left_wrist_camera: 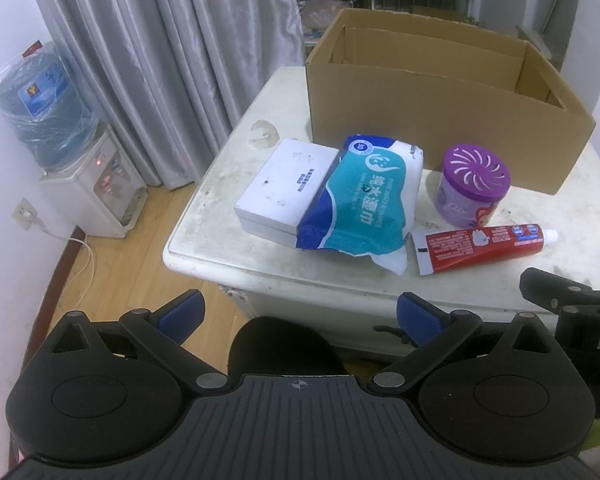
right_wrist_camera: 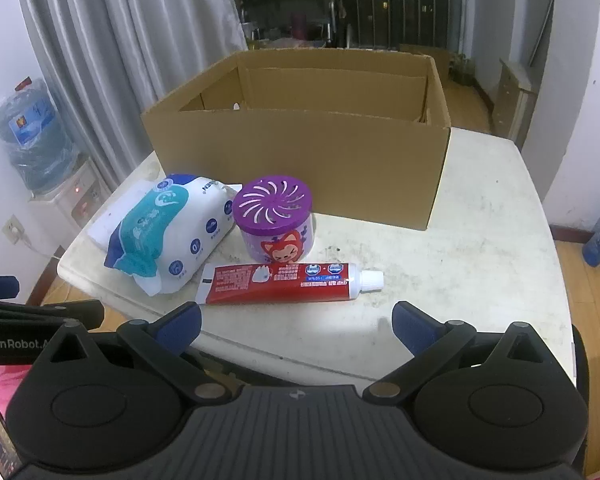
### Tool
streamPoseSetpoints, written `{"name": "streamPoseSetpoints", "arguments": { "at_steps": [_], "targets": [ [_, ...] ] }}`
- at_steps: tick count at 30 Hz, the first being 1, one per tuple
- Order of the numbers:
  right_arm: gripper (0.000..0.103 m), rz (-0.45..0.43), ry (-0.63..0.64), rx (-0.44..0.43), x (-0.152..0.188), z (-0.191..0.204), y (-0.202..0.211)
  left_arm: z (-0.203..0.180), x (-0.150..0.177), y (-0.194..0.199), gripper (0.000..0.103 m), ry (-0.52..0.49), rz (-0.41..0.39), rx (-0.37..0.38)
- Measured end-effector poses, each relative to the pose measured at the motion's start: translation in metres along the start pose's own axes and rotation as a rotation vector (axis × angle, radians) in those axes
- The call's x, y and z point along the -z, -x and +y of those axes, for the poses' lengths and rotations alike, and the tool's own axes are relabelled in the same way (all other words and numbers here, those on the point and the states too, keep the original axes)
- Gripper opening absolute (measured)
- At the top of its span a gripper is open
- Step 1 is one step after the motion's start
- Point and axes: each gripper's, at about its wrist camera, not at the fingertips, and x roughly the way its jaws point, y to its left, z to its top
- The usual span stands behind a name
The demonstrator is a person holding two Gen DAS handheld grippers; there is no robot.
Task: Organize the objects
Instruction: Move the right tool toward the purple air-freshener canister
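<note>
White table, toothpaste tube lying crosswise, cap rightward, both tongs spread, empty

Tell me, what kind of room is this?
Probably a room in someone's home, not a lab. A water dispenser stands by long grey curtains on a wooden floor, and the worn white table holds household goods: wet wipes, toothpaste.
</note>
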Motion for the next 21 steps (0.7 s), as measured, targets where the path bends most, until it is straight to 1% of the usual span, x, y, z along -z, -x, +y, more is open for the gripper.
{"name": "streamPoseSetpoints", "arguments": {
  "at_steps": [7,8,21],
  "targets": [
    [0.103,-0.003,-0.004,0.001,0.0001,-0.001,0.0009,-0.0007,-0.0002,-0.0004,0.103,-0.003,0.002,0.0],
    [0.103,-0.004,-0.005,0.001,0.0,-0.0012,0.0009,-0.0007,-0.0002,-0.0004,0.103,-0.018,0.0,0.012],
    [0.103,-0.009,0.01,0.015,-0.0006,-0.0013,0.0015,0.0015,0.0023,0.0003,0.103,-0.018,-0.001,0.01]
  ]
}}
